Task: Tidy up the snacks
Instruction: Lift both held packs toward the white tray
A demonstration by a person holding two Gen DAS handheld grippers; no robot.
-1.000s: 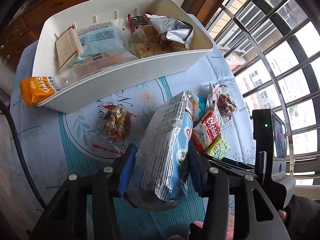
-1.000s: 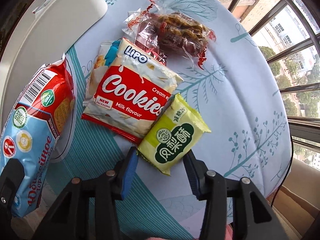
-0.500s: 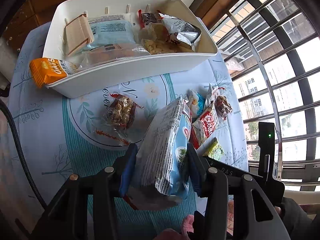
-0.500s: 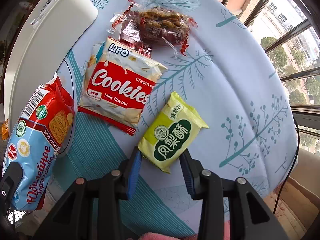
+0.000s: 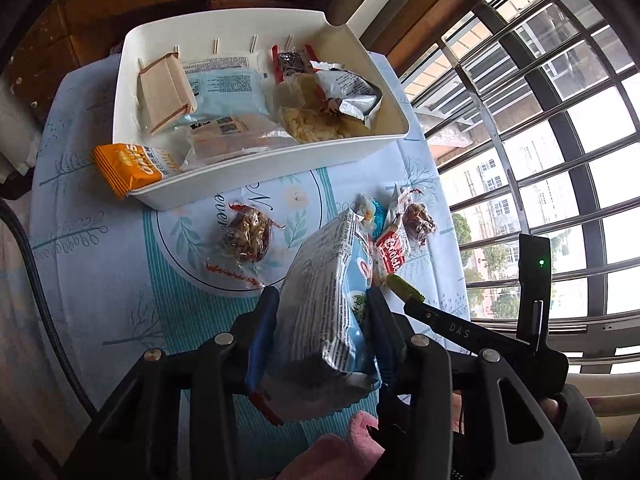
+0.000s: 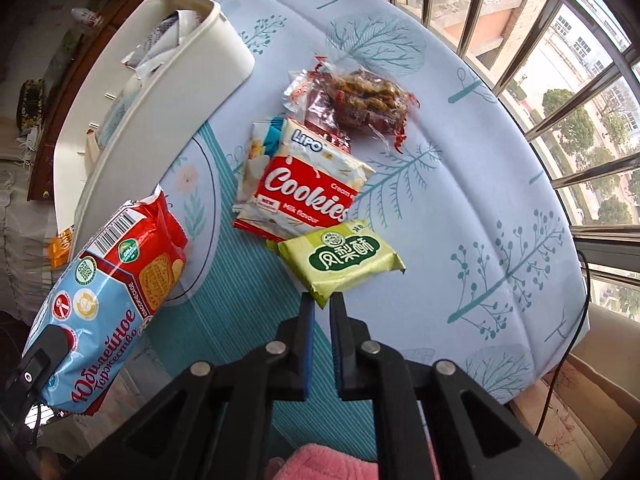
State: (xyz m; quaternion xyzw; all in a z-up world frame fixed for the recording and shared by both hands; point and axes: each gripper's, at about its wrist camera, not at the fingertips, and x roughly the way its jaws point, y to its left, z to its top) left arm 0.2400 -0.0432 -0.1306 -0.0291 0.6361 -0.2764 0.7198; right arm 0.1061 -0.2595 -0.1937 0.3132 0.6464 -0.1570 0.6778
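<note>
My left gripper (image 5: 320, 300) is shut on a blue and red biscuit pack (image 5: 326, 304), held above the table; the pack also shows in the right wrist view (image 6: 108, 300). My right gripper (image 6: 322, 300) is shut on the near corner of a green pastry packet (image 6: 340, 260), whose end shows in the left wrist view (image 5: 404, 286). A white bin (image 5: 280, 160) at the back holds several snacks. A red Lipo cookies pack (image 6: 308, 192) and a clear bag of brown snacks (image 6: 360, 96) lie beyond the green packet.
An orange packet (image 5: 128, 164) hangs over the bin's left corner. A clear bag of nut snacks (image 5: 248, 236) lies on the tablecloth before the bin. A small blue packet (image 6: 260, 148) lies under the cookies. Window bars stand to the right. A black cable (image 5: 40, 292) runs at left.
My right gripper's jaws have closed onto the green packet's corner and turned it. My left gripper has risen and drawn back with the biscuit pack.
</note>
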